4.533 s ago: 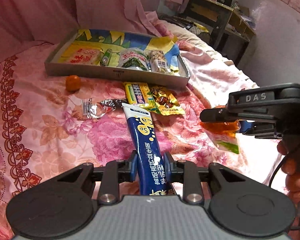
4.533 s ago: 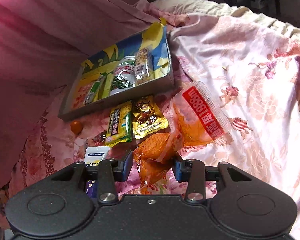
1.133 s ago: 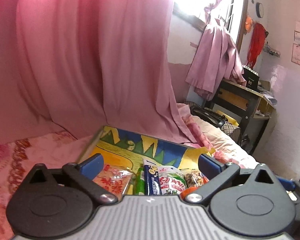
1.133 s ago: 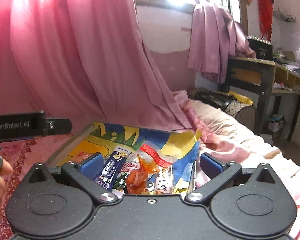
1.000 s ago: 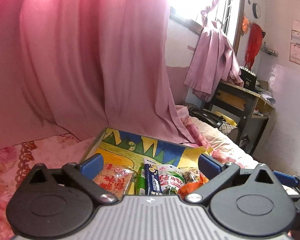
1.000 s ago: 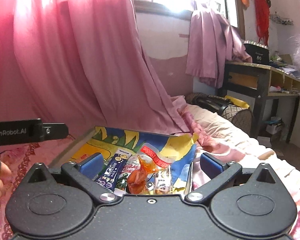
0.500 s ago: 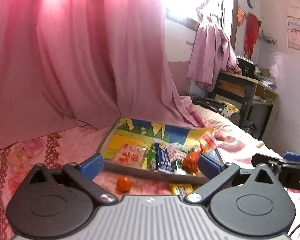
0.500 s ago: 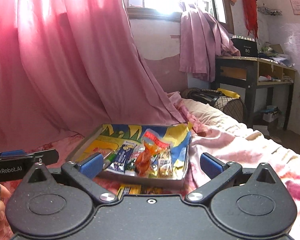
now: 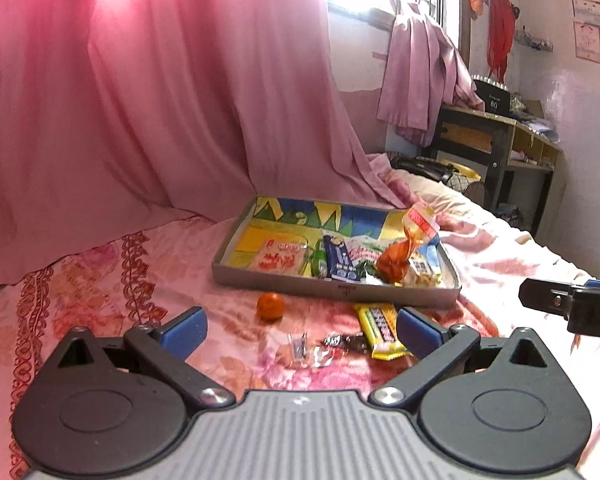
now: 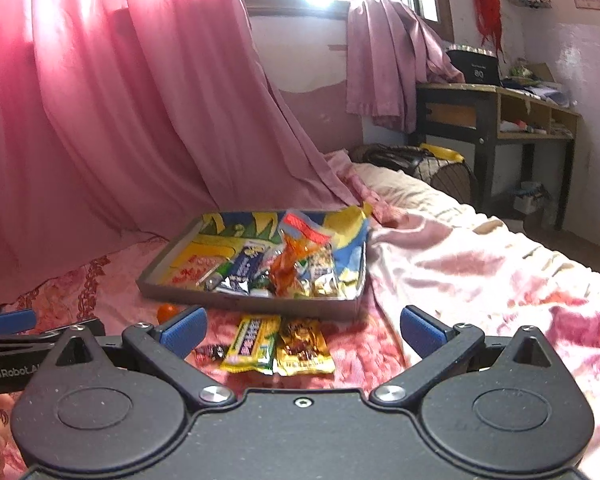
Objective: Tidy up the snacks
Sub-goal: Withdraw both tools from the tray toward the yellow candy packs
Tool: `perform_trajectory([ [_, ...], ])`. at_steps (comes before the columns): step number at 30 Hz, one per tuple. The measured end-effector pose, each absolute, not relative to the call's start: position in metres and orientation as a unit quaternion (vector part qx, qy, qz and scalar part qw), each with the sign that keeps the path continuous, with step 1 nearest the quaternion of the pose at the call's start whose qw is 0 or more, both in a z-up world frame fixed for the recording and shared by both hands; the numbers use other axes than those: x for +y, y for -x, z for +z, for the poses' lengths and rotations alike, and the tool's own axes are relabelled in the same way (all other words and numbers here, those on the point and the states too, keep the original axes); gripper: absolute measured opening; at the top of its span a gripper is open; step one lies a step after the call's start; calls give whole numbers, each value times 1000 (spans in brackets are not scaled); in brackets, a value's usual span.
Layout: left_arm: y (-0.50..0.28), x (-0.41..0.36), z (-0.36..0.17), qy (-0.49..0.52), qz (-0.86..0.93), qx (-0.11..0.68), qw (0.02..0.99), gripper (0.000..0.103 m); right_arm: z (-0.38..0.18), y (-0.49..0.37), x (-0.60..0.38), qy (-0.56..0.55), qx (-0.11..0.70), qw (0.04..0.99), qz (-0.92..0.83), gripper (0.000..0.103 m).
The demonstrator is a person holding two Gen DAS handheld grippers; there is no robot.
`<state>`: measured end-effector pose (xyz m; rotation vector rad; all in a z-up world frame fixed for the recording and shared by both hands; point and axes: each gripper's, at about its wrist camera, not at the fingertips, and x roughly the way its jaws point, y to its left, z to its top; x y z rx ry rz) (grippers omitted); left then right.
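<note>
A grey tray (image 9: 324, 282) (image 10: 236, 301) with a colourful lining sits on the pink floral bed. It holds several snacks, among them a blue tube pack (image 9: 340, 260) (image 10: 246, 264) and an orange bag (image 9: 398, 256) (image 10: 286, 266). On the bed in front of it lie a small orange (image 9: 270, 306), a yellow bar (image 9: 378, 330) (image 10: 254, 344), a gold packet (image 10: 304, 346) and small wrapped sweets (image 9: 328, 346). My left gripper (image 9: 300, 326) and my right gripper (image 10: 302, 328) are both open, empty, and held back from the tray.
A pink curtain (image 9: 140, 100) hangs behind the tray. A dark desk (image 10: 496, 120) stands at the far right past the bed. The right gripper's body (image 9: 572, 306) shows at the right edge of the left wrist view.
Both grippers let go of the blue tube pack and the orange bag in the tray, then drew back from it. The loose snacks on the bed came into view.
</note>
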<state>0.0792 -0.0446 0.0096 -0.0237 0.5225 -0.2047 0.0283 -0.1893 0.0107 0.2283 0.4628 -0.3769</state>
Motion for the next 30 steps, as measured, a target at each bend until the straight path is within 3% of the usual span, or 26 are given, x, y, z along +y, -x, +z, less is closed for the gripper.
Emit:
perform_trajectory([
  [30, -70, -34, -14, -20, -44, 350, 936, 103, -15, -29, -183, -131, 324, 912, -214, 102],
])
